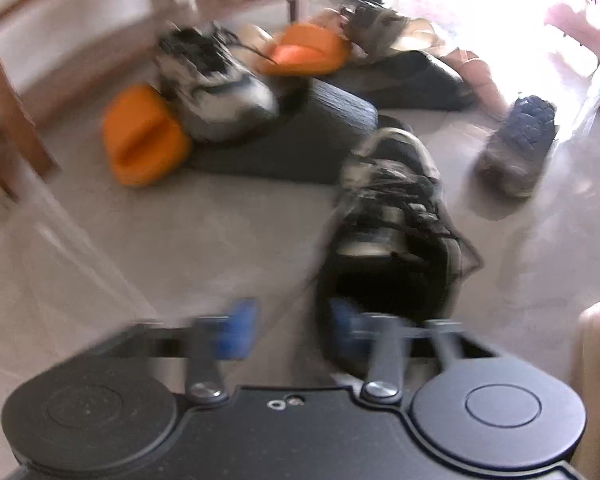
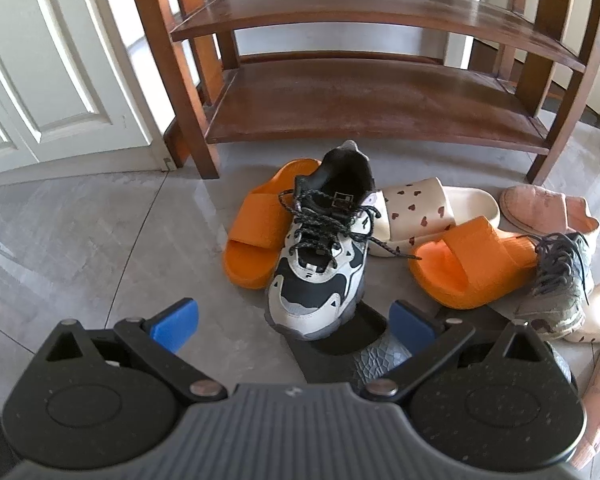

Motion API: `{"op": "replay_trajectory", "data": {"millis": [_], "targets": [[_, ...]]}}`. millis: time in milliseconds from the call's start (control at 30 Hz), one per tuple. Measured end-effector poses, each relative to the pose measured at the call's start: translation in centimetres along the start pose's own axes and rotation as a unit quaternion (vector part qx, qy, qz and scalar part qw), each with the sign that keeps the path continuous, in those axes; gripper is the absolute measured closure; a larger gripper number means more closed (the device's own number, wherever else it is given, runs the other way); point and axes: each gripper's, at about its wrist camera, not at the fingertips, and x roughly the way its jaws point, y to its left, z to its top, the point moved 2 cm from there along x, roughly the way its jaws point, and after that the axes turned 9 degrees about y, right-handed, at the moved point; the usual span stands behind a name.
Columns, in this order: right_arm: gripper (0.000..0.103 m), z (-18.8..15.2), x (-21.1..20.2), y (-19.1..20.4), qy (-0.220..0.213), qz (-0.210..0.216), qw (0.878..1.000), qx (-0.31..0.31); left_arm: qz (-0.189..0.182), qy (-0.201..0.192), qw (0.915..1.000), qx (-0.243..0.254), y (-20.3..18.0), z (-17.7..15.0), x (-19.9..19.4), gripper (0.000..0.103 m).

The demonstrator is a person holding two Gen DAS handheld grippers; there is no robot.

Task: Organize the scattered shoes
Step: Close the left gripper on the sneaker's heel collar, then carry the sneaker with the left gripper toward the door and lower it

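Zero shoes on the wooden rack (image 2: 364, 92); both visible shelves bare, so your sorting has barely begun. On the floor before it, a heap: black-and-white sneaker (image 2: 320, 248), two orange slides (image 2: 256, 228), heart-print slide (image 2: 416, 208), pink slippers (image 2: 548, 208), grey sneaker (image 2: 560, 288). Your right gripper (image 2: 292, 324) hangs wide and empty above the heap. Your left gripper (image 1: 288, 328) is narrowed at the heel of a second black-and-white sneaker (image 1: 396, 208); blur hides whether you grip it.
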Motion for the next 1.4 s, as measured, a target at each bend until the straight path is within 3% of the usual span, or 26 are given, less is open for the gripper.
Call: {"op": "replay_trajectory", "data": {"millis": [67, 167, 367, 467, 567, 733, 800, 900, 967, 1100, 1233, 1400], "targets": [[0.000, -0.1, -0.1, -0.2, 0.001, -0.003, 1.000, 0.001, 0.023, -0.003, 0.9994, 0.025, -0.7, -0.1, 0.5, 0.078], [0.000, -0.2, -0.1, -0.8, 0.004, -0.006, 1.000, 0.010, 0.011, 0.010, 0.9997, 0.022, -0.9, 0.0, 1.7, 0.081], [0.000, -0.1, 0.3, -1.3, 0.005, 0.001, 1.000, 0.022, 0.017, -0.003, 0.9998, 0.013, -1.0, -0.4, 2.1, 0.090], [0.000, 0.0, 0.3, -1.0, 0.002, 0.014, 1.000, 0.015, 0.069, -0.003, 0.9958, 0.060, -0.7, -1.1, 1.1, 0.091], [0.000, -0.1, 0.5, -0.1, 0.007, 0.026, 1.000, -0.003, 0.089, 0.006, 0.9921, 0.088, 0.3, -1.7, 0.2, 0.091], [0.001, -0.4, 1.4, 1.7, 0.022, 0.023, 0.998, -0.049, 0.147, 0.028, 0.9843, 0.094, 5.0, -2.8, -0.1, 0.090], [0.001, -0.6, 1.6, 2.4, 0.024, 0.022, 0.997, -0.070, 0.186, 0.028, 0.9794, 0.075, 7.1, -2.8, 0.1, 0.086], [0.001, -0.7, 2.1, 3.4, 0.027, 0.015, 0.995, -0.096, 0.210, 0.028, 0.9771, 0.018, 8.8, -2.6, -0.4, 0.080], [0.001, -0.8, 2.4, 3.8, 0.031, 0.017, 0.994, -0.107, 0.207, 0.022, 0.9779, -0.017, 9.1, -2.8, -1.3, 0.075], [0.001, -1.8, 3.4, 5.2, 0.020, 0.004, 0.985, -0.172, 0.162, -0.022, 0.9789, -0.122, 8.9, -3.7, -4.6, 0.058], [0.002, -2.8, 5.6, 6.0, 0.042, -0.005, 0.978, -0.204, 0.103, -0.047, 0.9768, -0.182, 8.0, -4.3, -5.7, 0.057], [0.002, -3.2, 7.1, 6.4, 0.052, -0.014, 0.977, -0.206, 0.078, -0.083, 0.9681, -0.224, 8.4, -4.5, -6.8, 0.056]]}}
